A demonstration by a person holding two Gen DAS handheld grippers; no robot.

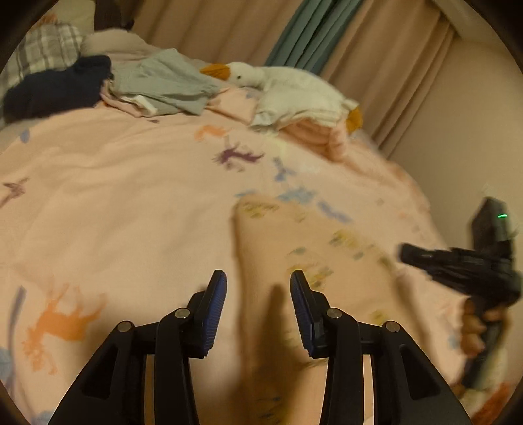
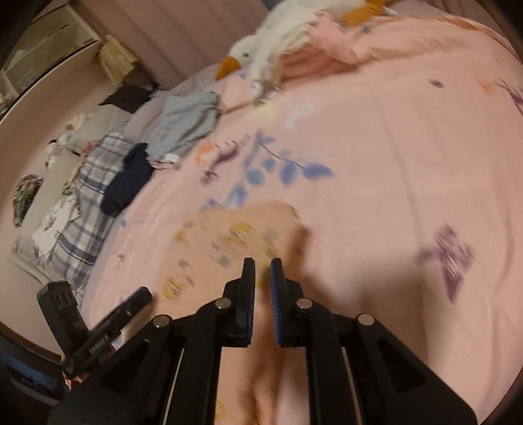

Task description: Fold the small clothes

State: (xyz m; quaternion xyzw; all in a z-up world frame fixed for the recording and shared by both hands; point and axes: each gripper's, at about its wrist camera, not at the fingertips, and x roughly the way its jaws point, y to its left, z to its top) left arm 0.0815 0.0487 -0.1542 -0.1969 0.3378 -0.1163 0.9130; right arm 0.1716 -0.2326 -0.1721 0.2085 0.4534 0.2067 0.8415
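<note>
A small peach garment with yellow and blue prints lies on the pink bedspread; it also shows in the right wrist view. My left gripper is open, its jaws wide apart just above the garment's near part. My right gripper has its jaws nearly together with a fold of the garment between the pads. The right gripper also shows at the right of the left wrist view. The left gripper shows at lower left of the right wrist view. Both views are motion blurred.
A grey garment, a dark navy one and a plaid cloth lie at the bed's far side. A white plush goose lies near the beige and teal curtains. A wall runs along the bed's right.
</note>
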